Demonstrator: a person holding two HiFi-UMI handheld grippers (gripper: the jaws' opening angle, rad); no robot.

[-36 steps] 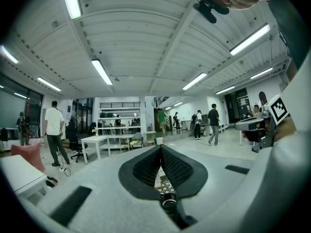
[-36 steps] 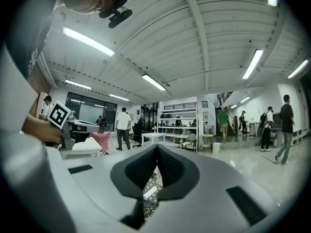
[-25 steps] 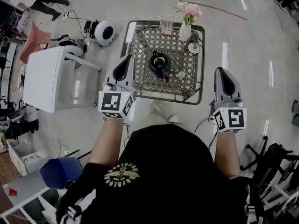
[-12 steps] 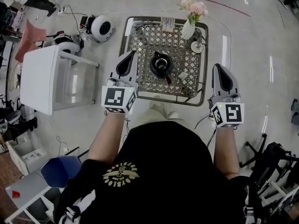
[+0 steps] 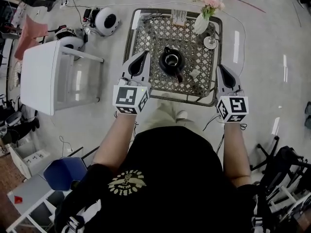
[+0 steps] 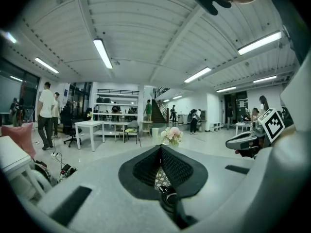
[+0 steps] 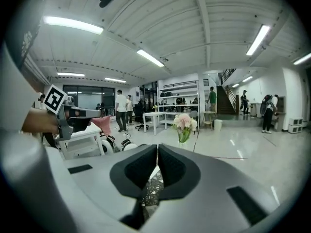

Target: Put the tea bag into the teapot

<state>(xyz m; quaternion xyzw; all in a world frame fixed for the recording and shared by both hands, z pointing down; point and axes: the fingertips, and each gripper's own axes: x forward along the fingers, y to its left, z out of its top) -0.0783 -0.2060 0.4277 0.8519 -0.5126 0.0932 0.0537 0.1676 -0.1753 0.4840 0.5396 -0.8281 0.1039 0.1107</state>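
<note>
Near: the person's black shirt (image 5: 170, 178) fills the bottom of the head view and hides the floor under it and the table's near legs. Left gripper (image 5: 144, 55) is clenched, pads meeting at the tips, nothing gripped. In its own view only a sliver of lattice and dark teapot shows through the gap below the tips. Right gripper (image 5: 221, 68) is clenched too, and empty. Both hover at the near edge of the table (image 5: 170, 97), left by the near-left corner, right by the near-right corner.

Teapot (image 5: 171, 61) is black with its top open, mid-table, between the two grippers. Tea bag (image 5: 193, 74) is a small white scrap on the lattice just right of the teapot, outside it; too small for detail. There is bare lattice around the pot on all sides.

Far edge: vase (image 5: 201, 23) with pink flowers, saucer (image 5: 210, 42) beside it, card holder (image 5: 179, 19).

The table top is metal lattice with a raised rim, on a pale glossy floor. A white table (image 5: 41, 76) stands to the left, cut off partly. Beyond is an open hall with people (image 6: 47, 113) far off.
</note>
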